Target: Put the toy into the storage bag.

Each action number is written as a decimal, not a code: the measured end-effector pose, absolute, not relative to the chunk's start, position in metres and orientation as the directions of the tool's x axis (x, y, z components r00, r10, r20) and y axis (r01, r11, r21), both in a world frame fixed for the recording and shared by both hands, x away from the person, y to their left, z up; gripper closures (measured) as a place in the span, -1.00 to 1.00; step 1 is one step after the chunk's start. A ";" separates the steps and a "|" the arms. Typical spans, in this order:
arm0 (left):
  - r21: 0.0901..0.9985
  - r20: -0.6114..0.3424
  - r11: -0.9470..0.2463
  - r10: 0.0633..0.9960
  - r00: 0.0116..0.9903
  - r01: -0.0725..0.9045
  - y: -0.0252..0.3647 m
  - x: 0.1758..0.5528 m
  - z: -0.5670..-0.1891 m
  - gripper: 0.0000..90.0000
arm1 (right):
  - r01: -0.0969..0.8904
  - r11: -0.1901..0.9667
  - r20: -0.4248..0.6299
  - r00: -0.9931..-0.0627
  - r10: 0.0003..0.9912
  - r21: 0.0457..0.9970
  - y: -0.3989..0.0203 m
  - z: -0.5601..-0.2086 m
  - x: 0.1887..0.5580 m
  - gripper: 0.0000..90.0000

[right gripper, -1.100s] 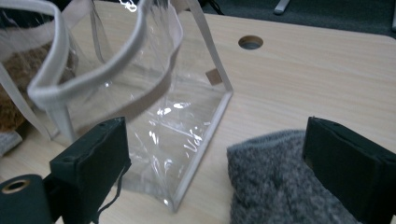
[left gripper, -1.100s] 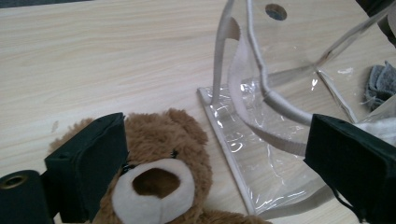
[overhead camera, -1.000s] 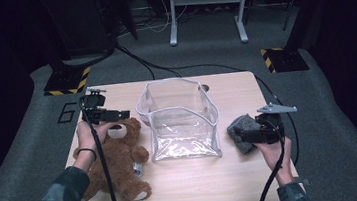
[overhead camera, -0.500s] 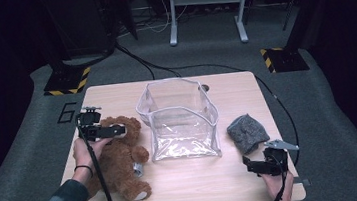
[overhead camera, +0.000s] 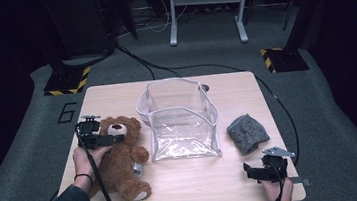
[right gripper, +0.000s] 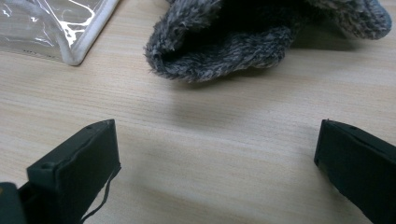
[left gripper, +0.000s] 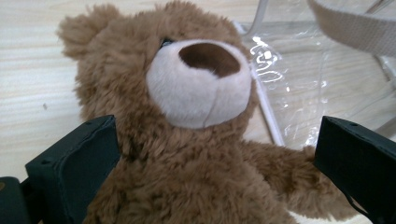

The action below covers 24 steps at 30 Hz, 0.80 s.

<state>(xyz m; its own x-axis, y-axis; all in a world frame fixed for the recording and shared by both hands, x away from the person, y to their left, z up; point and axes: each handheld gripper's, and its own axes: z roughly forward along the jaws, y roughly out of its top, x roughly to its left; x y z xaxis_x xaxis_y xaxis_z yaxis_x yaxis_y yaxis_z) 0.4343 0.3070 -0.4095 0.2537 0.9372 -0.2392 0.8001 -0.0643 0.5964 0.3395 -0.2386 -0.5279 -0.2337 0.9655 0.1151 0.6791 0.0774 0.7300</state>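
Observation:
A brown teddy bear (overhead camera: 121,159) lies on its back on the left of the wooden table (overhead camera: 201,188). My left gripper (overhead camera: 114,137) hovers over its head; in the left gripper view the gripper (left gripper: 218,128) stands open, its jaws wide on either side of the bear's chest (left gripper: 187,186) without pressing it. A clear plastic bag (overhead camera: 181,118) stands open in the middle. A grey knitted hat (overhead camera: 247,132) lies to its right. My right gripper (overhead camera: 250,171) is near the front edge, open; its jaws have just been opening, and only bare table lies between them (right gripper: 217,128), short of the hat (right gripper: 243,46).
A cable (overhead camera: 283,114) trails off the right side of the table. The bag's white-edged corner (right gripper: 84,46) lies left of the hat. Bare tabletop stretches along the front between the bear and my right gripper.
My right gripper has drawn back from the grey hat toward the table's front edge and sunk lower. My left gripper has come from the back left down over the bear's head.

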 end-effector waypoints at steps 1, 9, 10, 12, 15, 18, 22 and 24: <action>0.585 -0.232 -0.078 0.938 0.259 0.807 0.309 0.434 -0.411 -1.00 | 0.676 0.076 0.113 -0.231 0.966 0.733 -0.238 -0.528 0.339 -1.00; 0.522 -0.240 -0.065 0.946 0.219 0.851 0.308 0.438 -0.421 -1.00 | 0.675 0.106 0.061 -0.219 0.974 0.731 -0.235 -0.530 0.339 -1.00; 0.513 -0.245 -0.065 0.945 0.219 0.856 0.307 0.438 -0.422 -1.00 | 0.676 0.103 0.064 -0.217 0.974 0.729 -0.235 -0.530 0.338 -1.00; 0.495 -0.256 -0.055 0.944 0.206 0.867 0.306 0.441 -0.426 -1.00 | 0.680 0.092 0.074 -0.211 0.975 0.728 -0.234 -0.530 0.338 -1.00; 0.461 -0.234 -0.045 0.957 0.171 0.886 0.307 0.452 -0.436 -1.00 | 0.673 0.091 0.079 -0.218 0.973 0.734 -0.236 -0.530 0.338 -1.00; 0.446 -0.226 -0.032 0.963 0.148 0.894 0.307 0.457 -0.442 -1.00 | 0.669 0.095 0.078 -0.224 0.971 0.737 -0.237 -0.530 0.337 -1.00; 0.440 -0.178 -0.071 0.970 0.164 0.895 0.301 0.456 -0.449 -1.00 | 0.668 0.099 0.077 -0.228 0.971 0.737 -0.237 -0.530 0.338 -1.00; 0.442 -0.169 -0.077 0.971 0.167 0.894 0.301 0.455 -0.451 -1.00 | 0.668 0.099 0.077 -0.228 0.971 0.737 -0.236 -0.530 0.338 -1.00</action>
<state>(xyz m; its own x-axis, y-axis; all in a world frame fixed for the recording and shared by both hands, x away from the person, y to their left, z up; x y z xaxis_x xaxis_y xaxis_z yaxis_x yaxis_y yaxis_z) 0.4554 0.3005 -0.4511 0.1675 0.9712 -0.1694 0.8936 -0.0770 0.4422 0.3375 -0.2365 -0.5300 -0.2282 0.9706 0.0766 0.6685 0.0990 0.7371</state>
